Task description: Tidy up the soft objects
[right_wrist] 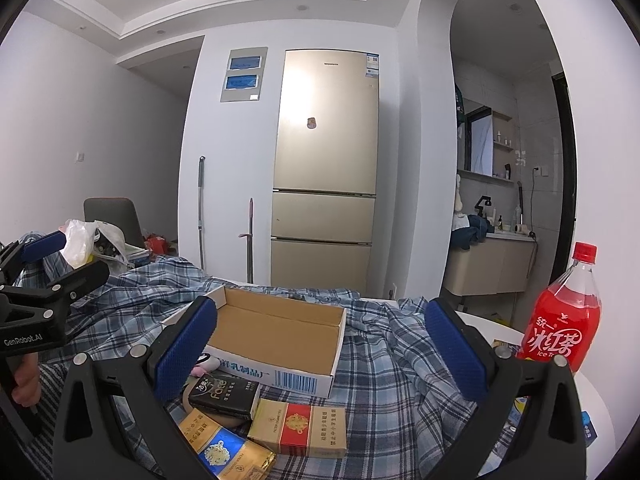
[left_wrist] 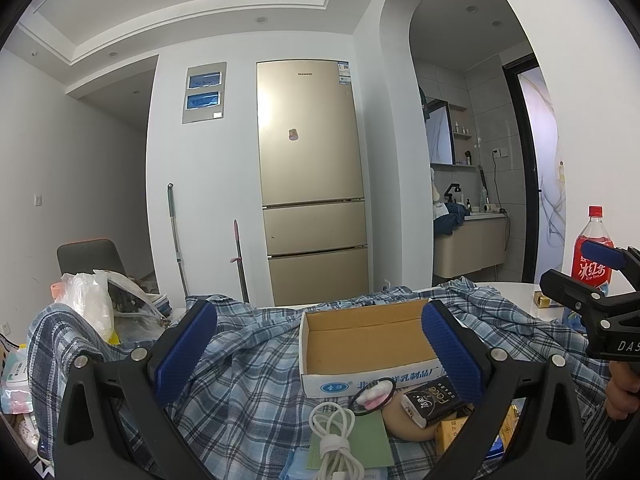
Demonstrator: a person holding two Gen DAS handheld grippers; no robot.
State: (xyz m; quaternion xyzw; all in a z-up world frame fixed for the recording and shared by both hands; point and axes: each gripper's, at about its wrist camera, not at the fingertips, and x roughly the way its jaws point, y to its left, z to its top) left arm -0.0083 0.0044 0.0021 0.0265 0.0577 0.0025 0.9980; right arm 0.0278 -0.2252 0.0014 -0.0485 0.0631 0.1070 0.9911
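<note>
A fridge (left_wrist: pixel 312 176) is standing against the far wall, with a mop (left_wrist: pixel 176 236) leaning beside it and a chair (left_wrist: pixel 90 256) sitting at the left behind a plastic bag (left_wrist: pixel 90 300). A red bottle (right_wrist: pixel 568 320) is standing upright on the white table (right_wrist: pixel 504 330) at the right, well apart from the box (right_wrist: pixel 280 332). The plaid cloth (right_wrist: pixel 400 368), blue and white, is lying rumpled across the table, bunching in folds around the open cardboard box, which is sitting on top of it. In front of the box, small things are crowding the cloth: a coiled white cable (left_wrist: pixel 334 436) on a green card (left_wrist: pixel 360 440), a hair tie (left_wrist: pixel 374 394) touching the box's front wall, a black tissue pack (right_wrist: pixel 226 394), and cigarette packs (right_wrist: pixel 298 430) just beside it. The left gripper (left_wrist: pixel 316 344) is hanging over the cloth with jaws spread wide, holding nothing; the box's left half is showing between its fingers. The right gripper (right_wrist: pixel 320 348) is likewise gaping empty, framing the box. A hand (right_wrist: pixel 26 380) is gripping the left tool's handle.
</note>
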